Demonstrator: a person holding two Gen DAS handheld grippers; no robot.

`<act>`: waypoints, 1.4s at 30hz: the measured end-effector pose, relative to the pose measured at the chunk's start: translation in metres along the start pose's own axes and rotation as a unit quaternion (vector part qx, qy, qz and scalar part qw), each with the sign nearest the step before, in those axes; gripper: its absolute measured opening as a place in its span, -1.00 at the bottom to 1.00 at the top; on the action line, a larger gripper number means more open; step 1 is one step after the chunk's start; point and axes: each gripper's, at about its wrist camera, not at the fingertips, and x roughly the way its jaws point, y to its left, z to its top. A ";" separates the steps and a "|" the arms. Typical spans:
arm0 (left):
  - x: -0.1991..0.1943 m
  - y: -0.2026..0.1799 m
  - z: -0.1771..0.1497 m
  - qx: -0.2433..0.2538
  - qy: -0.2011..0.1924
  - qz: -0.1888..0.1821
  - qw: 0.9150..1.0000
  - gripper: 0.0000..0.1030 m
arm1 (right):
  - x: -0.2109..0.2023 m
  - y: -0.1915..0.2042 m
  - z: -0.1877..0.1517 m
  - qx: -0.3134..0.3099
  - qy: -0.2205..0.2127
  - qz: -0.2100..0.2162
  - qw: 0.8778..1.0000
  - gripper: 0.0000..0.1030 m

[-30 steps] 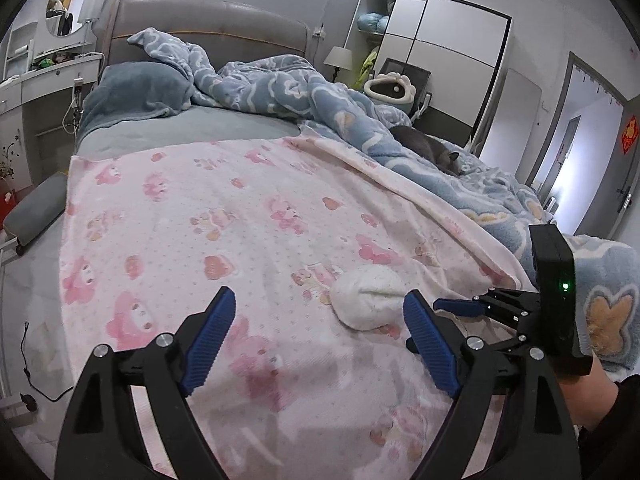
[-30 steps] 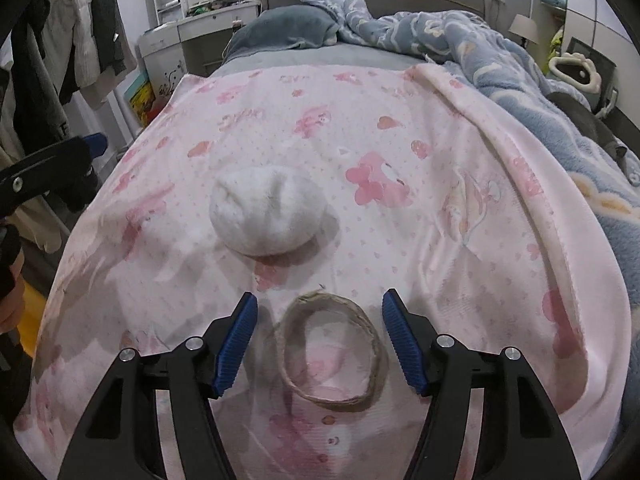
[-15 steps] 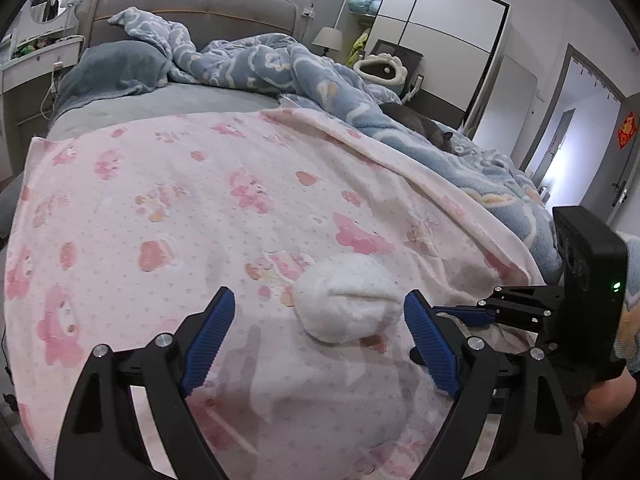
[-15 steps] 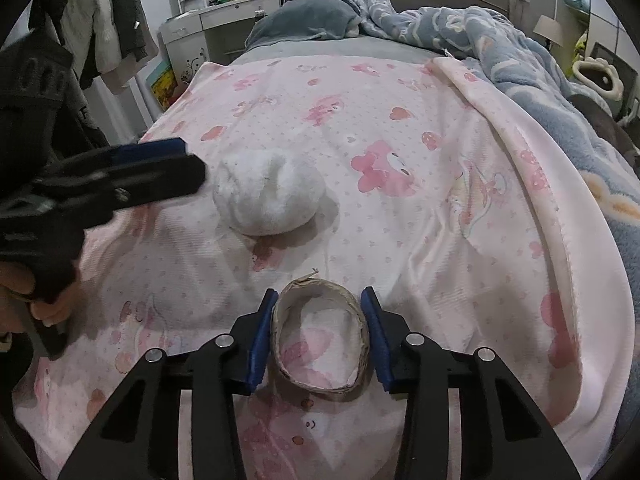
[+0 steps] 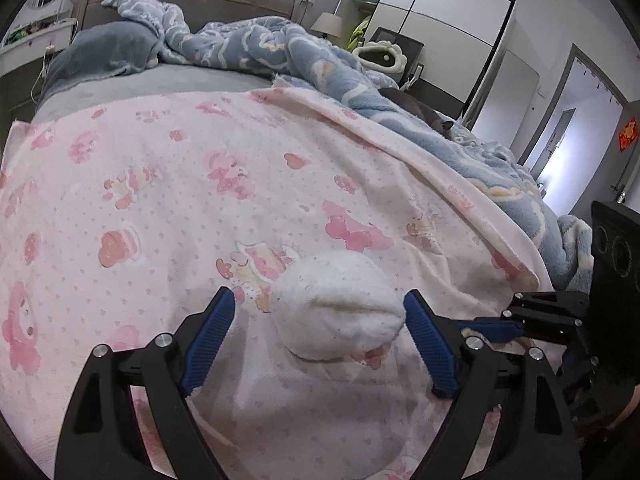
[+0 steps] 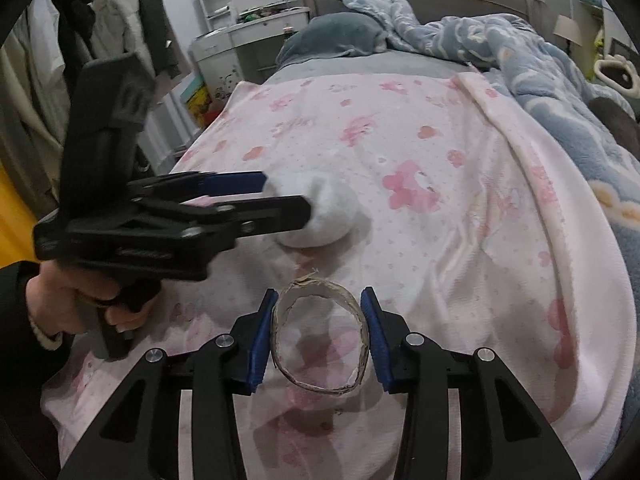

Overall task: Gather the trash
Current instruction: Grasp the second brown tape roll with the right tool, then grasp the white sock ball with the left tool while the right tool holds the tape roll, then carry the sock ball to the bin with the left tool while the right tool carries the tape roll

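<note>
A white fluffy wad lies on the pink blanket. My left gripper is open, its blue pads on either side of the wad, not touching it. In the right wrist view the wad is partly hidden behind the left gripper. My right gripper is shut on a brown cardboard ring, squeezed into an oval and held just above the blanket. The right gripper also shows at the right edge of the left wrist view.
A rumpled blue duvet and a grey pillow lie at the head of the bed. A dark cat rests on the right side. A dresser and hanging clothes stand left of the bed.
My left gripper has moved forward until its open fingers flank the white wad. My right gripper has closed on the cardboard ring and lifted it slightly.
</note>
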 end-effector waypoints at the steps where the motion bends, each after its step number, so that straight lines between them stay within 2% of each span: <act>1: 0.003 0.000 0.000 -0.001 0.006 -0.003 1.000 0.62 | 0.001 0.001 0.001 -0.001 0.002 0.003 1.000 -0.17; 4: 0.006 0.000 -0.001 -0.001 0.018 -0.017 1.000 0.42 | 0.003 0.008 0.001 -0.009 0.011 0.013 1.000 -0.17; 5: 0.007 0.000 -0.002 0.000 0.021 -0.023 1.000 0.24 | 0.004 0.010 0.000 -0.012 0.015 0.015 1.000 -0.17; 9: 0.000 -0.005 -0.004 0.012 0.019 -0.015 1.000 -0.08 | 0.005 0.016 0.001 -0.015 0.023 0.012 1.000 -0.17; 12: -0.013 -0.008 -0.007 0.033 0.019 0.005 0.999 -0.15 | 0.002 0.025 0.004 -0.018 0.020 0.011 1.000 -0.17; 18: -0.045 0.000 -0.011 0.025 0.014 0.020 0.999 -0.18 | -0.005 0.054 0.001 -0.032 0.018 0.011 0.999 -0.17; 26: -0.106 0.018 -0.025 0.013 0.002 0.055 0.998 -0.18 | -0.009 0.101 0.002 -0.047 0.014 0.003 0.999 -0.17; 35: -0.165 0.029 -0.054 0.006 -0.004 0.085 0.996 -0.18 | -0.019 0.158 -0.009 -0.058 0.009 -0.007 0.998 -0.17; 42: -0.202 0.035 -0.081 0.006 -0.010 0.104 0.995 -0.18 | -0.023 0.190 -0.022 -0.041 0.004 -0.022 0.999 -0.17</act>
